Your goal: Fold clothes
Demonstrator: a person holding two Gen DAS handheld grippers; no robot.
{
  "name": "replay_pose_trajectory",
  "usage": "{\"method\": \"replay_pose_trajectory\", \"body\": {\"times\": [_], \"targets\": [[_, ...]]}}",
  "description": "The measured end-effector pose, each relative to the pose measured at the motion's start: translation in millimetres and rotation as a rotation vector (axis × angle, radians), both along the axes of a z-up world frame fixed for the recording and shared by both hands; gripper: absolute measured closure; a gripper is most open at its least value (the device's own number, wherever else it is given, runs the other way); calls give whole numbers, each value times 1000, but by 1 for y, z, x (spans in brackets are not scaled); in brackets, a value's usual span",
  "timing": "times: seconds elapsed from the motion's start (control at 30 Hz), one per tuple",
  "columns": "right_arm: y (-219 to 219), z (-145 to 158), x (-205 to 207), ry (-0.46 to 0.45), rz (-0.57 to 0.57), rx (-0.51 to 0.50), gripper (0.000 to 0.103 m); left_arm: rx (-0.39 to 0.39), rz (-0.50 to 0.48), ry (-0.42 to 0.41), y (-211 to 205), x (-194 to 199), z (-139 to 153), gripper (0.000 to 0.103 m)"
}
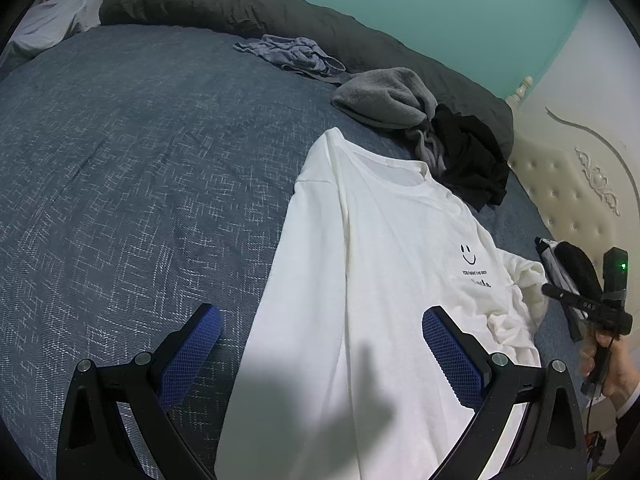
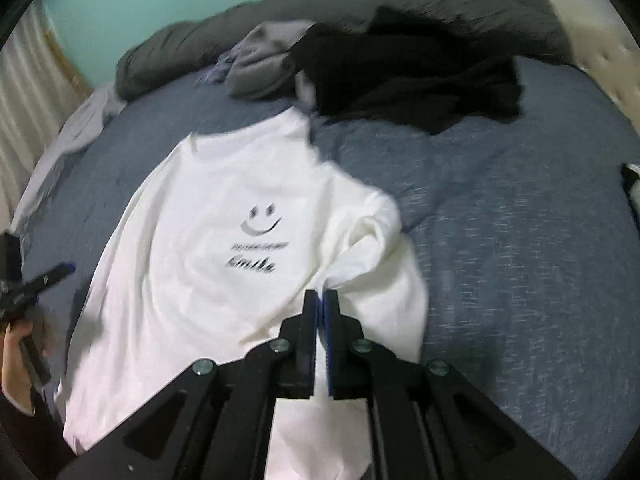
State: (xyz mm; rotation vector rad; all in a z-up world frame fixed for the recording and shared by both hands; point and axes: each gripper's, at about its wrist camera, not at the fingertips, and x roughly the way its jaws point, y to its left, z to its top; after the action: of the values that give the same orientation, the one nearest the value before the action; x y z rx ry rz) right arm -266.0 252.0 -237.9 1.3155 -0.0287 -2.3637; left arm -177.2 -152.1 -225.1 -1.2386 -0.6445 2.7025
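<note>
Shirt [image 2: 208, 240] lies face-up on the bed [image 2: 520, 260], right sleeve bunched. Right claw [image 2: 321, 300] nearly clenched, apparently empty; left claw [image 1: 320, 356] released above the hem. Best to flatten that sleeve before folding it inward.

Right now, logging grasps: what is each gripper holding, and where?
Left gripper: nothing, open. Right gripper: shut at the bunched sleeve of the white shirt; grip unclear.

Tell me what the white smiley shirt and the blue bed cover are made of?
White T-shirt: probably soft cotton knit, matte, since it creases gently and bunches at the sleeve. Blue bedspread: seemingly a coarser woven cloth, matte, with flecked pale crosshatch threads showing.
</note>
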Motion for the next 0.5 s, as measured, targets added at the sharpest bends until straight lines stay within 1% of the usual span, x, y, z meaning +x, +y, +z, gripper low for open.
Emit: {"method": "replay_pose_trajectory", "body": {"times": [0.03,0.07,0.1,0.17,0.2,0.27,0.33,0.43,0.5], "targets": [[8,2,0,9,-25,-27,93,1,1,1,0,0,0,0],[21,6,1,21,-61,-62,84,2,1,1,0,0,0,0],[31,8,1,28,-98,-86,78,3,0,2,1,0,1,0],[47,10,0,34,-163,-112,62,1,4,5,0,1,1,0],[52,9,-1,22,-186,-112,56,2,3,5,1,1,1,0],[56,3,1,-21,-181,-110,52,2,2,6,1,1,2,0],[54,-6,7,-66,-147,-97,48,0,1,7,2,1,3,0],[43,-21,16,-99,-107,-54,48,0,1,7,2,1,2,0],[40,-32,18,-120,-115,-20,48,0,1,6,2,2,2,0]]}}
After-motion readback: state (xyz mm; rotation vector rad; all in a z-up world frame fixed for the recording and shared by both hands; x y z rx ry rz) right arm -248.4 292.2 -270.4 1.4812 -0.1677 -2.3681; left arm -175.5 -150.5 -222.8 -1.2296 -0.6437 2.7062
